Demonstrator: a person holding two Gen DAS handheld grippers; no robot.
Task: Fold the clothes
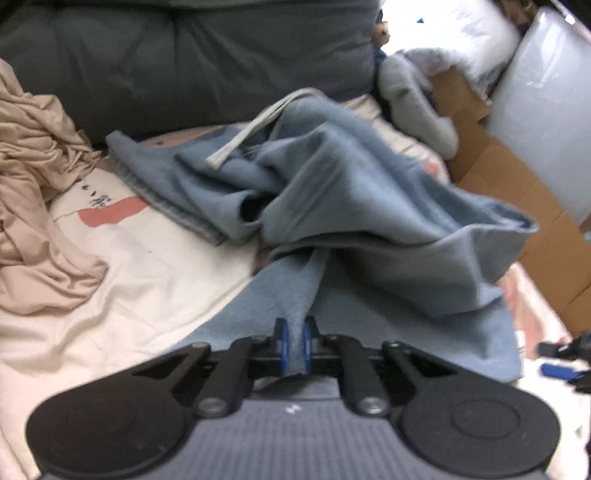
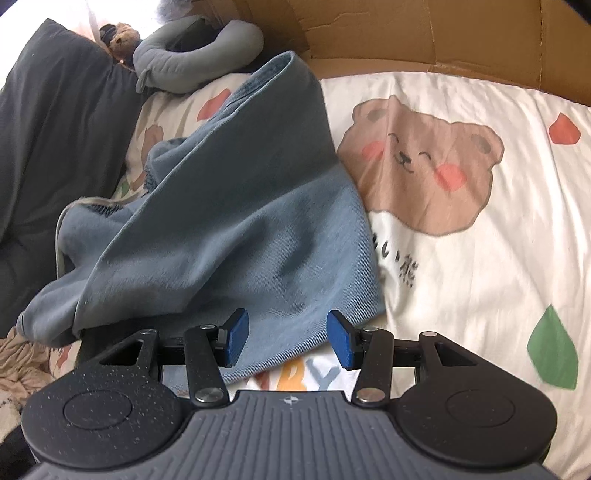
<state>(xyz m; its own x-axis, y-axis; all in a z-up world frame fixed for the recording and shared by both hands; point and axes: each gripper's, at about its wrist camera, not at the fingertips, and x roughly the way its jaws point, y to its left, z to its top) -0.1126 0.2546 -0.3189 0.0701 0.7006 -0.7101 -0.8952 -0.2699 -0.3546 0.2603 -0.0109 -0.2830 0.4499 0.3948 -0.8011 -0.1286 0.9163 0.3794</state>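
Left wrist view: left gripper [image 1: 294, 341] pinched tight on a fold of the blue garment [image 1: 354, 206] — cloth rising between the blue fingers [image 1: 282, 334].
Right wrist view: right gripper [image 2: 287, 338] with fingers [image 2: 236, 332] half spread, nothing between the pads, hovering over the garment's near edge.
Garment: crumpled on the bed sheet [image 2: 461, 258], drawstring [image 1: 251, 125] trailing toward the dark pillow [image 1: 184, 62].
Nearby: beige cloth heap [image 1: 33, 206] on the left side of the left wrist view, cardboard [image 2: 406, 33] behind the bed.
Risk: narrow pinch — likely to slip if pulled hard.
Risk: right fingers closing low could catch the sheet along with the hem.
Risk: bunched middle likely to fold crooked unless spread first.
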